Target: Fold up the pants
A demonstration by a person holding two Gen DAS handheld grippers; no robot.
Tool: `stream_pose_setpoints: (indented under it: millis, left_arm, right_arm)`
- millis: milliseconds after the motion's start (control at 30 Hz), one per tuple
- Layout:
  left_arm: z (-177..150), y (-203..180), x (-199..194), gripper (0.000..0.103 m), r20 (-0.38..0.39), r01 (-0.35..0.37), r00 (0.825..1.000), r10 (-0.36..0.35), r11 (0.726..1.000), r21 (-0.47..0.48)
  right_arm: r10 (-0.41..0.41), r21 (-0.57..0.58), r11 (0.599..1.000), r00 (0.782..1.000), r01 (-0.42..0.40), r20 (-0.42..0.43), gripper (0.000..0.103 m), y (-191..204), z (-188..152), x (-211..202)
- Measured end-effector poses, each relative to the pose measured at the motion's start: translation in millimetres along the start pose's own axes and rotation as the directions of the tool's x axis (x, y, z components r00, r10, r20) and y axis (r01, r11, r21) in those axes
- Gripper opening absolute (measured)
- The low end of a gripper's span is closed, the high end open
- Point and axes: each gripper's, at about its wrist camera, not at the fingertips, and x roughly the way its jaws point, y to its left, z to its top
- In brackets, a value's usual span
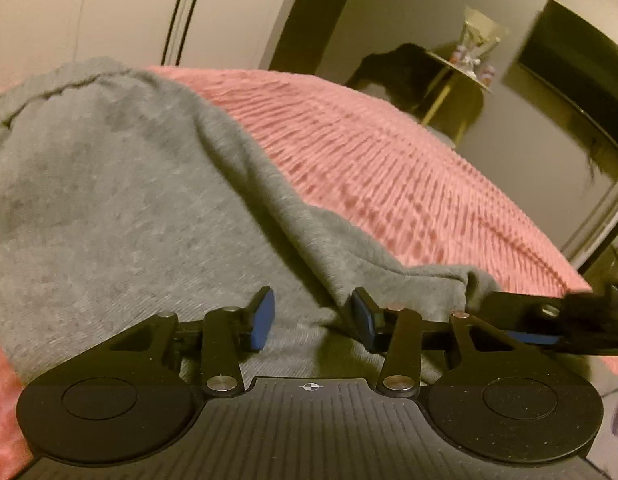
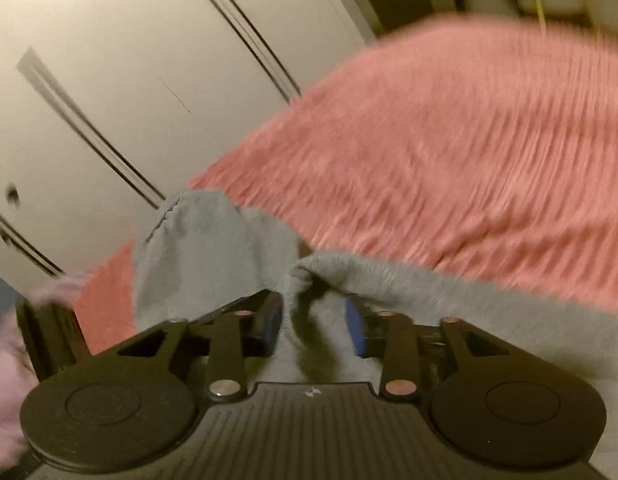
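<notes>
**A:** ok so what's in the background here? I've got a pink ribbed bedspread (image 1: 389, 168) covering pretty much the whole surface, running off to the far right.

**B:** yep, same pink cover fills the right wrist view too, just blurrier. Behind it on the left there's a pale wardrobe door (image 1: 121, 8) with dark vertical seams.

**A:** far right in the left wrist view: a little round side table (image 1: 461, 74) on thin gold legs, with some small figurines on it, too tiny to make out.

**B:** plus a dark flat screen (image 1: 581, 76) on the wall just right of it. And something fluffy and pink (image 2: 5, 352) near the left edge, can't tell what.
</notes>
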Motion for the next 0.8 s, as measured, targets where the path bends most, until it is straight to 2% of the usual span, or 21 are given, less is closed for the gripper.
stream_pose_setpoints:
  millis: [100, 167, 200, 233, 267, 300, 333, 367, 400, 433, 500, 533, 567, 600, 633, 667, 733, 767, 800]
  left_arm:
    - [1, 13, -12, 0.050, 0.023, -0.028, 0.999, 0.029, 0.999, -0.038]
    - [0, 17, -25, 0.051, 0.062, -0.098, 0.993, 0.103, 0.992, -0.082]
    - [0, 20, -28, 0.050, 0.074, -0.126, 0.988, 0.133, 0.987, -0.102]
    - [0, 28, -30, 0.050, 0.078, -0.156, 0.983, 0.167, 0.979, -0.134]
    - [0, 34, -31, 0.050, 0.078, -0.183, 0.977, 0.198, 0.969, -0.169]
    - [0, 39, -31, 0.050, 0.081, -0.201, 0.972, 0.219, 0.962, -0.186]
    - [-1, 40, -30, 0.050, 0.079, -0.213, 0.970, 0.230, 0.959, -0.185]
    - [-1, 39, -28, 0.050, 0.077, -0.224, 0.968, 0.241, 0.959, -0.176]
    - [-1, 37, -27, 0.050, 0.078, -0.238, 0.964, 0.252, 0.959, -0.155]
    - [0, 32, -23, 0.050, 0.079, -0.250, 0.962, 0.262, 0.959, -0.135]
    - [1, 29, -18, 0.051, 0.077, -0.255, 0.961, 0.266, 0.959, -0.120]
    - [1, 33, -19, 0.051, 0.078, -0.248, 0.963, 0.260, 0.960, -0.130]
    - [2, 33, -19, 0.051, 0.079, -0.241, 0.964, 0.253, 0.961, -0.139]
    - [2, 34, -17, 0.051, 0.081, -0.236, 0.965, 0.250, 0.961, -0.146]
    - [-1, 36, -19, 0.051, 0.082, -0.236, 0.965, 0.250, 0.961, -0.147]
    - [-1, 37, -19, 0.052, 0.082, -0.236, 0.965, 0.250, 0.961, -0.145]
    - [-1, 37, -20, 0.053, 0.084, -0.234, 0.965, 0.247, 0.962, -0.144]
    - [-1, 37, -20, 0.055, 0.085, -0.233, 0.965, 0.247, 0.961, -0.147]
    - [-1, 38, -19, 0.056, 0.086, -0.229, 0.966, 0.244, 0.962, -0.150]
  right_arm:
    - [0.055, 0.095, 0.994, 0.998, -0.053, -0.017, 0.038, -10, 9, 14]
    - [0.077, 0.121, 0.990, 0.997, -0.075, -0.018, 0.038, -10, 12, 15]
    - [0.070, 0.114, 0.991, 0.997, -0.066, -0.023, 0.033, -10, 14, 18]
    - [0.052, 0.089, 0.995, 0.998, -0.049, -0.034, 0.023, -8, 16, 21]
    - [0.020, 0.046, 0.999, 0.999, -0.018, -0.034, 0.004, -3, 19, 22]
    - [-0.018, -0.024, 1.000, 1.000, 0.018, -0.014, 0.004, 6, 23, 18]
    - [-0.070, -0.101, 0.992, 0.997, 0.073, 0.040, 0.004, 16, 32, 14]
    - [-0.116, -0.136, 0.983, 0.989, 0.128, 0.087, 0.003, 21, 40, 13]
    - [-0.182, -0.184, 0.960, 0.972, 0.208, 0.150, 0.003, 28, 52, 12]
    - [-0.225, -0.219, 0.940, 0.958, 0.261, 0.179, 0.003, 33, 60, 16]
    - [-0.295, -0.273, 0.901, 0.938, 0.336, 0.182, 0.003, 37, 64, 33]
    - [-0.351, -0.340, 0.852, 0.916, 0.398, 0.194, 0.003, 42, 59, 46]
    - [-0.381, -0.370, 0.826, 0.905, 0.425, 0.189, 0.003, 42, 55, 57]
    - [-0.405, -0.351, 0.828, 0.899, 0.438, 0.166, 0.003, 39, 54, 64]
    - [-0.403, -0.300, 0.851, 0.902, 0.431, 0.154, 0.003, 35, 55, 64]
    - [-0.378, -0.224, 0.885, 0.910, 0.409, 0.168, 0.003, 31, 56, 54]
    - [-0.332, -0.102, 0.928, 0.919, 0.359, 0.213, 0.007, 27, 52, 28]
    - [-0.343, -0.074, 0.924, 0.897, 0.376, 0.279, 0.025, 30, 44, 10]
    - [-0.353, -0.075, 0.914, 0.873, 0.399, 0.337, 0.035, 32, 35, -6]
